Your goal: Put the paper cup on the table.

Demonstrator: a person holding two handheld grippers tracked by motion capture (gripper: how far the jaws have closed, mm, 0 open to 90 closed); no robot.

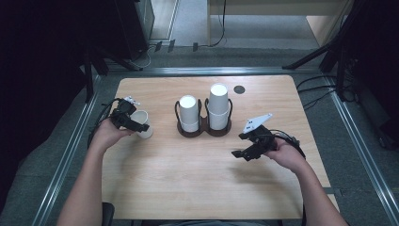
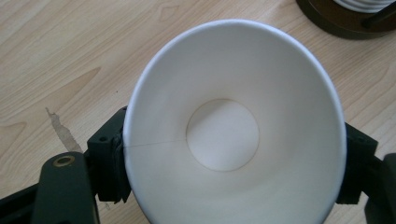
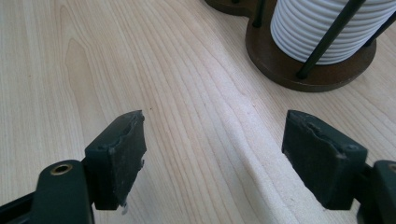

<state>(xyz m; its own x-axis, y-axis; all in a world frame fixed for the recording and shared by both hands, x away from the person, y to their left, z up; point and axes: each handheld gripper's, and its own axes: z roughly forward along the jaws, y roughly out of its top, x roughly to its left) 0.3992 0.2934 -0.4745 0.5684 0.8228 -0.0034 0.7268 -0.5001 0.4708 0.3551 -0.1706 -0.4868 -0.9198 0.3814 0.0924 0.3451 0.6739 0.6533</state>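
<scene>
A white paper cup sits in my left gripper at the table's left side. In the left gripper view the cup opens toward the camera, empty, with both jaws pressed against its sides. My right gripper hovers over the table's right half, open, nothing between its fingertips. A dark brown two-slot holder at table centre carries two stacks of upturned white cups, a shorter one and a taller one. The holder's base and a ribbed cup stack appear ahead of my right gripper.
The wooden table has a small dark round disc near its far edge. Metal rails border the table, and black stands and cables lie on the floor beyond it.
</scene>
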